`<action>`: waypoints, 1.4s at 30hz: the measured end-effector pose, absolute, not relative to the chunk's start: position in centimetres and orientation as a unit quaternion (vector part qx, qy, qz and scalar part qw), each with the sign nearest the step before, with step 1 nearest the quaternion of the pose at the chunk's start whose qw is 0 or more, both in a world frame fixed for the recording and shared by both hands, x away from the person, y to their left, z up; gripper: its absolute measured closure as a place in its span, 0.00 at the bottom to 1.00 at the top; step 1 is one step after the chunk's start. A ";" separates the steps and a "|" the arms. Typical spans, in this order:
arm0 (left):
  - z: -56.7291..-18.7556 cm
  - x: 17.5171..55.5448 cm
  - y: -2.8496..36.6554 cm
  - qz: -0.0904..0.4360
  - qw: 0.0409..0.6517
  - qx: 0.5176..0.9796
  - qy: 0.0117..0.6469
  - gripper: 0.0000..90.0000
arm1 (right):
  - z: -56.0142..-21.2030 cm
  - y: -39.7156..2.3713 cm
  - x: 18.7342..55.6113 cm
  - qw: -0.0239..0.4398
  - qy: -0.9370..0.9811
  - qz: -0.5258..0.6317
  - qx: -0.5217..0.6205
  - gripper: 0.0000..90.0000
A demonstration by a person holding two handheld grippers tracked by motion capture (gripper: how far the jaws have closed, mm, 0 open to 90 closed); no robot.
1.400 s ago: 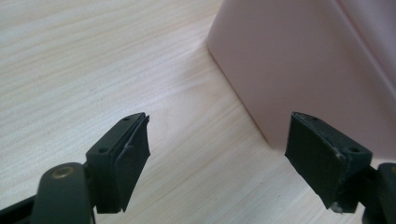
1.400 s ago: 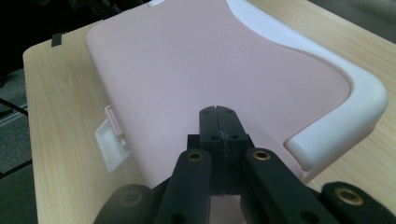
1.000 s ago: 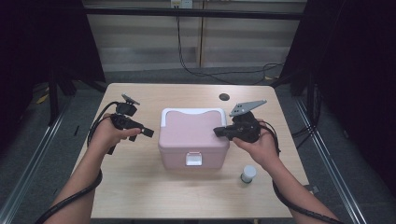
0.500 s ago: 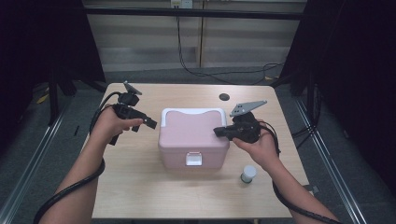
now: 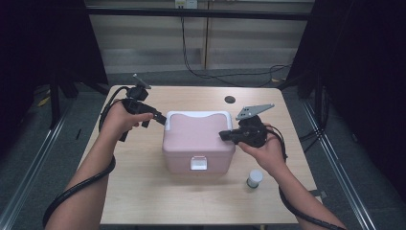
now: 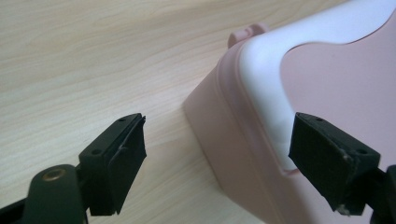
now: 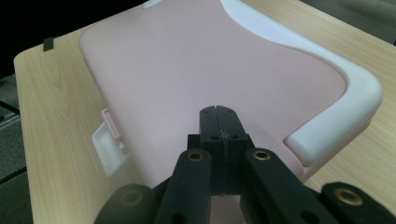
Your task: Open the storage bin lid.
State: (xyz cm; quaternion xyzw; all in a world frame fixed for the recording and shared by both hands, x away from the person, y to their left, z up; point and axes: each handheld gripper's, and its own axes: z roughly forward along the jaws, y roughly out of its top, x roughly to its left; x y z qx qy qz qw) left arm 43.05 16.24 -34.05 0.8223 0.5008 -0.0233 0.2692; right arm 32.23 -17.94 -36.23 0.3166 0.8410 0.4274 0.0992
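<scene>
The left gripper [image 5: 162,119] comes up and forward along the table's [image 5: 143,201] left side, from beside the pink box's near-left corner a second ago to its far-left corner now, jaws spread wide with nothing between them. In the left gripper view that corner sits right ahead, and the white handle [image 6: 280,51] folded flat on the lid runs toward the right-hand pad. So this looks like a line-up on the handle, or on the lid's edge, with no contact yet. The right gripper [image 5: 223,135] holds its place over those frames, jaws pressed together on nothing, tip resting at the lid's right edge, likely steadying it. The pink box [image 5: 197,139] itself sits at the middle of the table, white front latch [image 5: 198,163] facing the near edge and apparently still fastened. A small white-capped jar [image 5: 254,179] stands near the right near corner, untouched. No brand, label or writing is readable anywhere on the box or the jar.
</scene>
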 end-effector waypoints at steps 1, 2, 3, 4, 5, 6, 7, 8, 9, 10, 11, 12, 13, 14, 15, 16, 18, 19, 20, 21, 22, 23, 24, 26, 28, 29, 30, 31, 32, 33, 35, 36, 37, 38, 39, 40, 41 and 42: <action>-34.0 43.1 16.1 -0.025 0.272 0.822 0.500 0.20 | -36.2 -17.9 32.2 0.099 0.840 0.428 0.317 1.00; -34.0 43.1 15.9 -0.024 0.272 0.822 0.499 0.20 | -36.2 -17.9 32.2 0.100 0.840 0.428 0.317 1.00; -34.0 43.2 15.7 -0.025 0.269 0.823 0.499 0.20 | -36.2 -17.9 32.2 0.101 0.841 0.427 0.317 1.00; -34.0 43.2 15.4 -0.026 0.271 0.824 0.497 0.20 | -36.2 -17.9 32.2 0.101 0.841 0.426 0.317 1.00; -34.0 43.2 15.2 -0.027 0.273 0.823 0.498 0.20 | -36.2 -17.9 32.2 0.102 0.842 0.425 0.316 1.00; -34.0 43.2 14.9 -0.029 0.274 0.821 0.500 0.21 | -36.2 -17.8 32.2 0.103 0.843 0.424 0.316 1.00; -34.0 43.3 14.8 -0.031 0.273 0.824 0.496 0.21 | -36.2 -17.8 32.2 0.105 0.843 0.423 0.315 1.00; -34.0 43.3 14.4 -0.033 0.276 0.822 0.497 0.21 | -36.2 -17.8 32.1 0.105 0.843 0.423 0.315 1.00; -34.0 43.3 14.3 -0.037 0.275 0.824 0.494 0.22 | -36.2 -17.8 32.1 0.104 0.843 0.423 0.316 1.00; -34.0 43.3 14.1 -0.035 0.274 0.825 0.494 0.23 | -36.2 -17.8 32.1 0.103 0.842 0.424 0.317 1.00; -34.0 43.3 13.9 -0.036 0.276 0.824 0.494 0.23 | -36.2 -17.8 32.2 0.103 0.842 0.424 0.317 1.00; -34.1 43.4 13.7 -0.037 0.273 0.826 0.492 0.24 | -36.2 -17.8 32.2 0.103 0.842 0.424 0.317 1.00; -34.1 43.3 13.5 -0.037 0.272 0.828 0.489 0.26 | -36.2 -17.8 32.2 0.102 0.842 0.425 0.318 1.00; -34.1 43.2 13.3 -0.036 0.271 0.828 0.489 0.28 | -36.2 -17.9 32.2 0.101 0.841 0.426 0.319 1.00; -34.2 43.2 13.2 -0.036 0.270 0.829 0.488 0.29 | -36.2 -17.8 32.2 0.102 0.842 0.424 0.319 1.00; -34.2 43.2 13.0 -0.039 0.273 0.826 0.492 0.29 | -36.1 -17.8 32.2 0.103 0.842 0.423 0.318 1.00; -34.4 43.2 12.7 -0.041 0.271 0.828 0.489 0.29 | -36.1 -17.7 32.1 0.108 0.844 0.418 0.317 1.00; -34.5 43.2 12.5 -0.043 0.271 0.829 0.488 0.30 | -36.0 -17.6 32.0 0.110 0.846 0.415 0.316 1.00; -34.6 43.2 12.4 -0.043 0.270 0.831 0.484 0.31 | -36.0 -17.6 32.0 0.111 0.845 0.415 0.317 1.00; -34.6 43.2 12.2 -0.045 0.274 0.829 0.486 0.31 | -36.0 -17.6 32.0 0.111 0.845 0.416 0.318 1.00; -34.6 43.2 12.1 -0.045 0.275 0.828 0.486 0.32 | -36.1 -17.6 32.0 0.110 0.845 0.416 0.318 1.00; -34.6 43.2 12.0 -0.043 0.274 0.829 0.485 0.32 | -36.1 -17.6 32.0 0.110 0.844 0.418 0.319 1.00; -34.6 43.2 12.0 -0.041 0.274 0.830 0.484 0.32 | -36.1 -17.6 32.0 0.109 0.843 0.418 0.319 1.00; -34.5 43.1 12.0 -0.039 0.273 0.830 0.484 0.32 | -36.1 -17.6 32.0 0.108 0.842 0.419 0.323 1.00; -34.5 43.1 12.0 -0.037 0.273 0.831 0.483 0.33 | -36.1 -17.6 32.0 0.109 0.842 0.417 0.324 1.00; -34.5 43.0 11.9 -0.034 0.272 0.832 0.482 0.33 | -36.1 -17.6 32.0 0.110 0.843 0.417 0.323 1.00; -34.4 43.0 11.9 -0.032 0.271 0.832 0.482 0.33 | -36.1 -17.6 32.0 0.110 0.842 0.417 0.324 1.00; -34.3 42.9 11.8 -0.033 0.272 0.831 0.483 0.33 | -36.1 -17.6 32.0 0.108 0.841 0.418 0.326 1.00; -34.2 42.9 11.8 -0.031 0.272 0.832 0.482 0.33 | -36.1 -17.6 32.0 0.109 0.842 0.418 0.325 1.00; -34.1 42.9 11.8 -0.030 0.275 0.832 0.481 0.33 | -36.1 -17.5 32.0 0.110 0.842 0.417 0.324 1.00; -33.8 42.8 11.7 -0.029 0.275 0.833 0.479 0.32 | -36.2 -17.5 32.0 0.109 0.840 0.420 0.325 1.00; -33.8 42.7 11.7 -0.028 0.275 0.834 0.478 0.32 | -36.2 -17.5 31.9 0.109 0.840 0.421 0.325 1.00; -33.9 42.7 11.7 -0.027 0.276 0.834 0.478 0.32 | -36.2 -17.5 31.9 0.108 0.839 0.423 0.326 1.00; -33.9 42.7 11.7 -0.028 0.277 0.832 0.480 0.32 | -36.2 -17.5 31.9 0.107 0.838 0.422 0.328 1.00; -33.8 42.7 11.8 -0.028 0.277 0.832 0.480 0.32 | -36.2 -17.5 31.9 0.108 0.838 0.422 0.328 1.00; -33.7 42.7 11.7 -0.026 0.278 0.832 0.480 0.32 | -36.2 -17.5 31.9 0.110 0.839 0.421 0.327 1.00; -33.6 42.7 11.7 -0.025 0.277 0.833 0.477 0.32 | -36.2 -17.4 31.9 0.110 0.838 0.422 0.328 1.00; -33.5 42.6 11.7 -0.023 0.277 0.834 0.477 0.32 | -36.2 -17.4 31.9 0.109 0.838 0.422 0.329 1.00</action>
